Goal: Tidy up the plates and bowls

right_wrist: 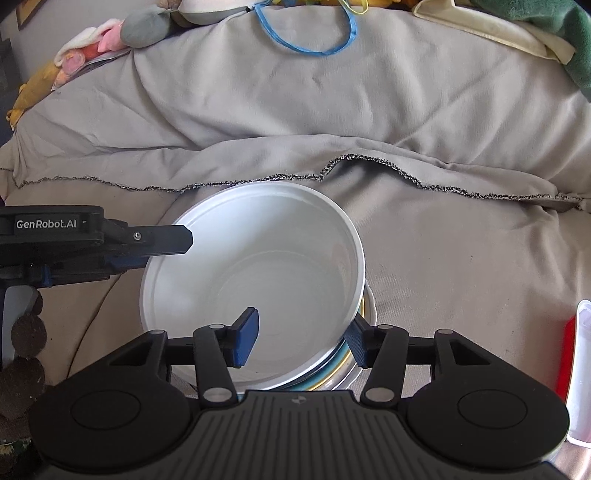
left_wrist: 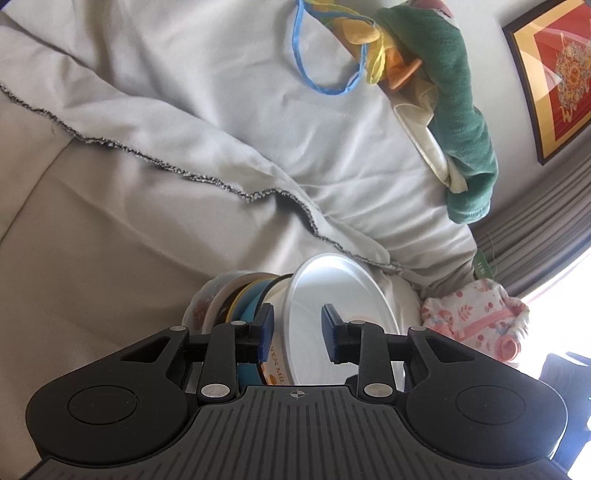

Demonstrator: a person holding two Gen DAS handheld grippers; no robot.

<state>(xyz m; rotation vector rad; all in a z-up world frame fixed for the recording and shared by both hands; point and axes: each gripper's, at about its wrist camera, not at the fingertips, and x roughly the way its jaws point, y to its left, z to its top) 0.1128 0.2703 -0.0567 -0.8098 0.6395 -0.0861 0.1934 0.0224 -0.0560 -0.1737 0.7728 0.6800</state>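
A white bowl [right_wrist: 258, 266] sits on top of a stack of plates and bowls [right_wrist: 343, 365] on a grey-sheeted sofa. My right gripper [right_wrist: 301, 339] is open, its jaws astride the bowl's near rim, one finger inside and one outside. My left gripper [left_wrist: 297, 328] is open too and straddles the bowl's [left_wrist: 340, 314] rim from its side; the stack [left_wrist: 236, 299] shows yellow, blue and floral edges beneath. The left gripper also shows in the right wrist view [right_wrist: 159, 243] at the bowl's left rim.
A grey sheet with a dark stitched hem [right_wrist: 332, 166] covers the sofa. A blue cord loop [right_wrist: 310, 33], soft toys [right_wrist: 103, 40] and a green cloth [left_wrist: 465, 122] lie at the back. A white and red container [right_wrist: 580, 369] stands at the right.
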